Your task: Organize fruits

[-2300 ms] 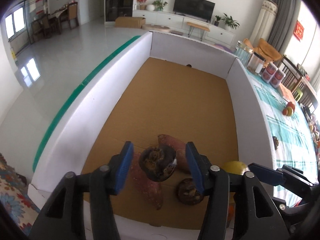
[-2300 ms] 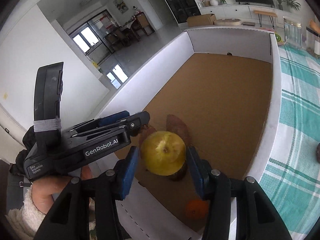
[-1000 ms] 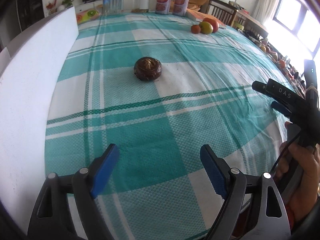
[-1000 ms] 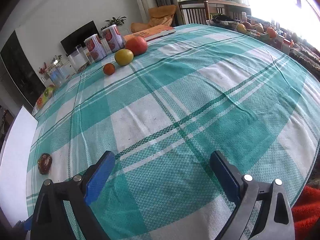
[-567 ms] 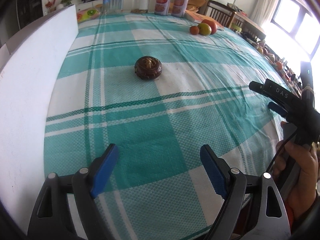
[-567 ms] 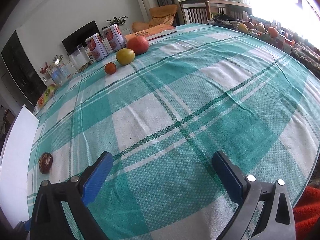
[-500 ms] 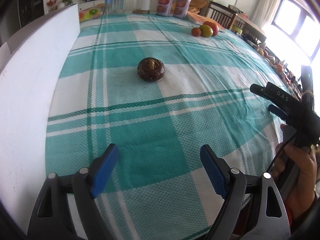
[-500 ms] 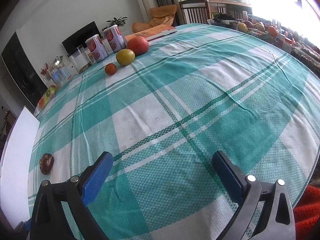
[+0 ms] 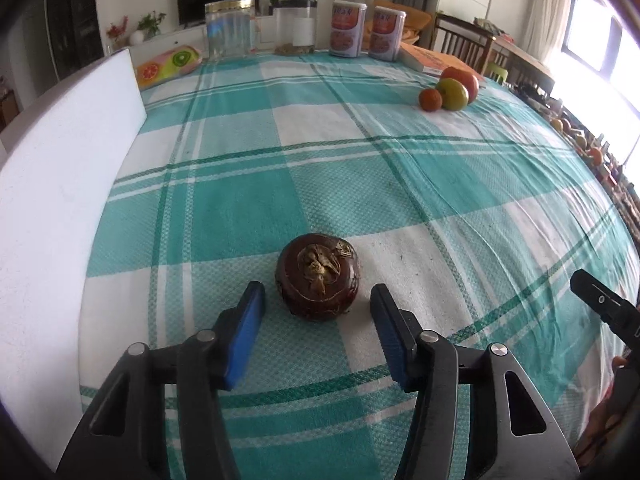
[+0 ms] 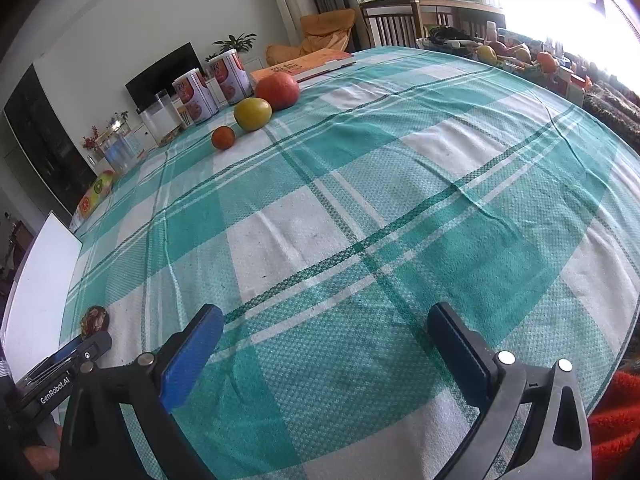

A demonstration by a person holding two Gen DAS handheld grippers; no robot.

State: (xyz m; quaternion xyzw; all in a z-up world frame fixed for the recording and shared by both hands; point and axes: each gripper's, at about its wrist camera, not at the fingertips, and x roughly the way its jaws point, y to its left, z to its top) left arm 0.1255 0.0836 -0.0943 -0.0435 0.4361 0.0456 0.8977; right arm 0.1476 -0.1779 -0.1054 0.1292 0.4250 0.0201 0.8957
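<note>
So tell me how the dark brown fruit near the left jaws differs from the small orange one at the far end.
The dark brown fruit is squat, rough and crowned with a dried calyx; the small orange fruit is smooth, rounder and bright. The brown one sits alone, just ahead of the left gripper, untouched by its jaws; the orange one sits close beside a yellow-green fruit. Both rest on the checked tablecloth.

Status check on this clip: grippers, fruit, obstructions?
Left gripper closing around dark brown round fruit, pads not touching. Right gripper open, empty. Nothing blocking.
</note>
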